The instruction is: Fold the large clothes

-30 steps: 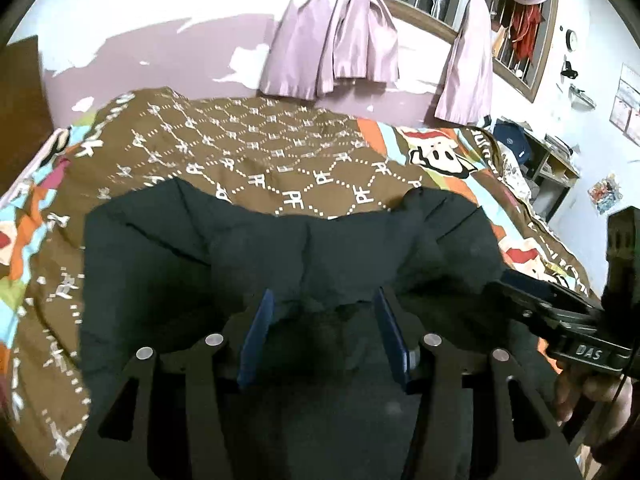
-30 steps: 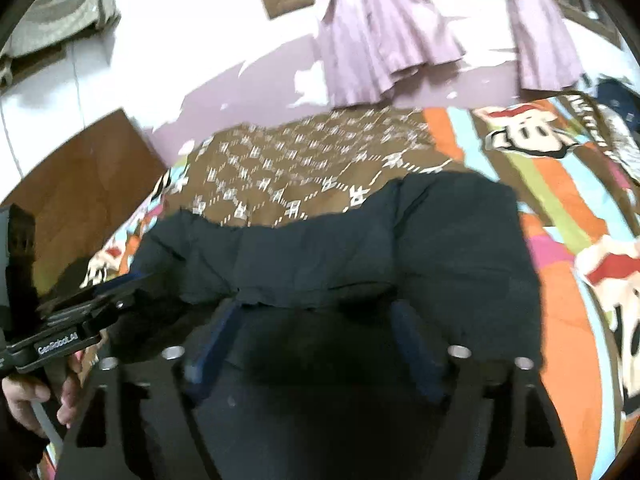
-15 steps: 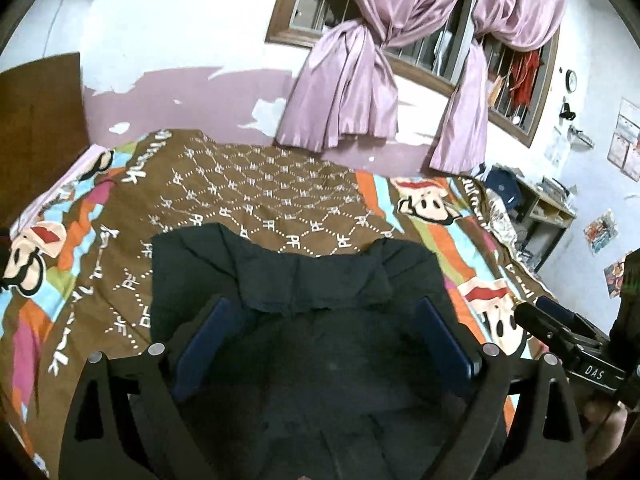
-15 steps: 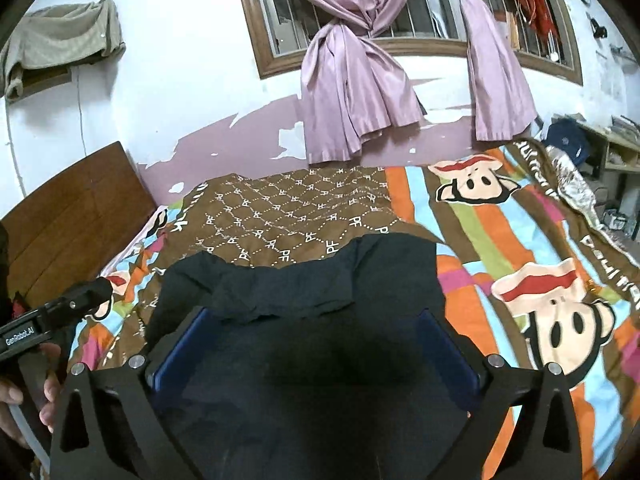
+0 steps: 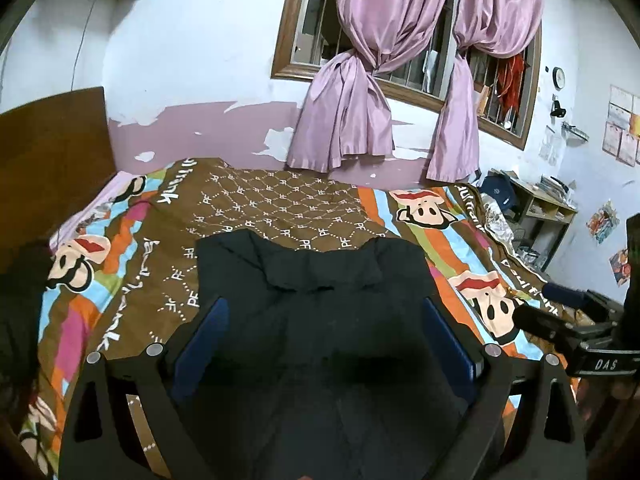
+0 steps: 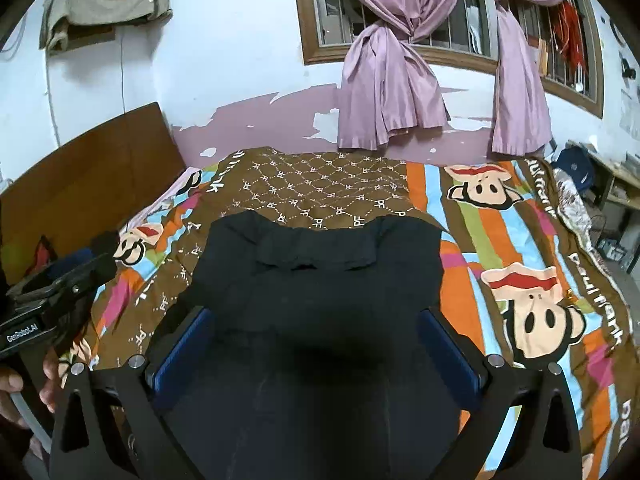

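Note:
A large black garment [image 5: 320, 320] lies spread flat on the bed, its far edge folded over in a band; it also shows in the right wrist view [image 6: 320, 300]. My left gripper [image 5: 324, 320] is open, held above the garment's near part, holding nothing. My right gripper [image 6: 316, 328] is open too, above the same garment, empty. The right gripper also shows at the right edge of the left wrist view [image 5: 560, 320], and the left gripper at the left edge of the right wrist view [image 6: 60, 280]. The garment's near edge is hidden under the grippers.
The bed carries a bright cartoon-print cover [image 6: 520, 260] with a brown patterned middle [image 5: 288, 208]. A wooden headboard [image 6: 88, 176] stands at the left. Purple curtains [image 5: 380, 100] hang at the barred window behind. A cluttered shelf [image 5: 540, 208] stands at the far right.
Both grippers opened, let go of the black garment, and rose and drew back from it. The garment now lies flat on the bed.

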### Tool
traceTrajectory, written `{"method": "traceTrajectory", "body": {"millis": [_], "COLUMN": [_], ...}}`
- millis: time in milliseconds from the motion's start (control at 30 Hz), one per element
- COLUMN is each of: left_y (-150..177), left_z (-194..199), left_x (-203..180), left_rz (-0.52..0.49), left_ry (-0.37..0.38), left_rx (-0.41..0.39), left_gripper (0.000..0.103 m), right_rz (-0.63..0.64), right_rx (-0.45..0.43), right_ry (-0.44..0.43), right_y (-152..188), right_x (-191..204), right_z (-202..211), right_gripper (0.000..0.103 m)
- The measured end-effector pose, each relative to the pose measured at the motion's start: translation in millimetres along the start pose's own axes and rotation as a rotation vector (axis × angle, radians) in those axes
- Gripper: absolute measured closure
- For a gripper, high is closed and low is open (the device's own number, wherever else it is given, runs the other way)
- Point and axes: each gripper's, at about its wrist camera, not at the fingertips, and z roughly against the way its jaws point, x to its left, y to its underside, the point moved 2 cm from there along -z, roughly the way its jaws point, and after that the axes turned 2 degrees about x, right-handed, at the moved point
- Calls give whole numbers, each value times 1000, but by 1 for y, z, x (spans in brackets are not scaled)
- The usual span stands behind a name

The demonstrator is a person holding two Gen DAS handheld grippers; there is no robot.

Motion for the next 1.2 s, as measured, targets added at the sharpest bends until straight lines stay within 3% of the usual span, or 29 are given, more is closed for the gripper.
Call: {"method": "traceTrajectory", "body": {"millis": [200,433,567,967,1133,1200], "left_y": [31,73,105,197,223,233], "left_z": [26,42,48,44,39,34], "left_x": [-8,-18,-19,-16,-7,-5], "left_rz": [-15,-104,-146,-270,-265,-267], "left_ry": [-47,-82,-57,-68,-38,-10], "left_rx": [-5,-16,-7,41,102,146], "left_gripper": [10,9,10,9,10,10], "right_rz": [33,180,237,253,293,347], "right_rx": [-49,-120,-118,-61,34,119], "right_ry": [19,26,-33,-38,-24,-1], "right_y": [26,66,101,175,201,215], "right_x": [5,20,26,14,11,14], "right_z": [27,43,44,34,14,1], "right_gripper": [0,0,0,0,0,0]}}
